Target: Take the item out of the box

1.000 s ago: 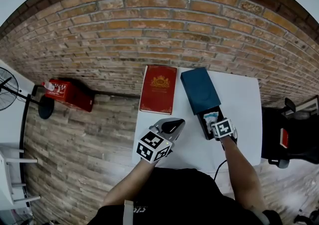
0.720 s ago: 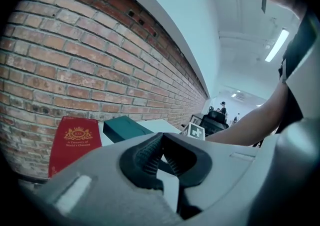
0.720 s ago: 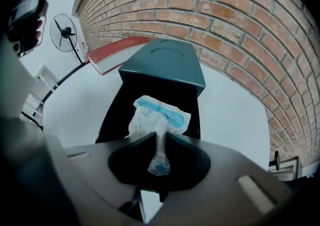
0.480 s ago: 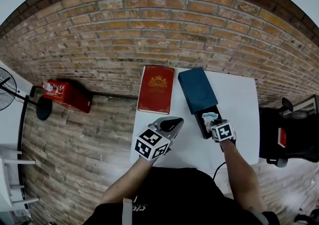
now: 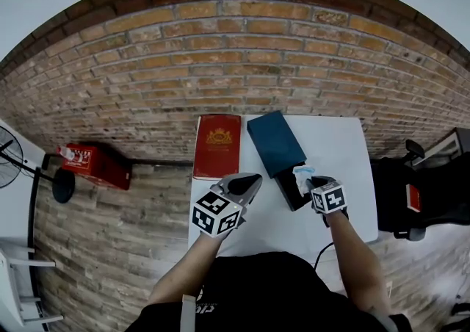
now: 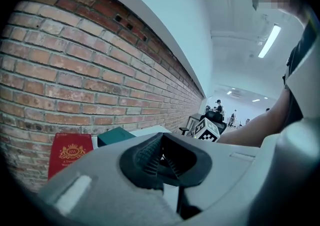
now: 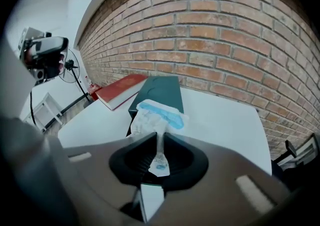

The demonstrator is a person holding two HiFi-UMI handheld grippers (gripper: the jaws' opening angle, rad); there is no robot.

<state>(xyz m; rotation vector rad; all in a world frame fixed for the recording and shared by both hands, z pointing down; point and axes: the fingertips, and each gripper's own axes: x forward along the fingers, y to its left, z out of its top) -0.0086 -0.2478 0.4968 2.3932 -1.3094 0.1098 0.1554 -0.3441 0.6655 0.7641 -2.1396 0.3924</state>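
On the white table [image 5: 338, 147] lies a dark teal box [image 5: 275, 142], its black inner tray [image 5: 291, 192] slid out toward me. My right gripper [image 5: 309, 181] is shut on a white packet with blue print [image 5: 302, 174], holding it just above the tray. In the right gripper view the packet [image 7: 159, 116] stands up from between the pads, gripper [image 7: 159, 142], in front of the box [image 7: 161, 89]. My left gripper [image 5: 247, 185] hovers left of the tray, shut and empty; in its own view the gripper [image 6: 161, 156] has ribbed pads that meet.
A red book [image 5: 217, 145] lies at the table's far left corner, next to the box. A brick wall [image 5: 220, 59] runs behind the table. A red case [image 5: 95, 164] and a fan stand sit on the floor to the left; a dark chair [image 5: 418, 198] is at the right.
My right gripper has closed on the packet in the tray and lifted it slightly. The left gripper has barely moved. The head view has shifted.
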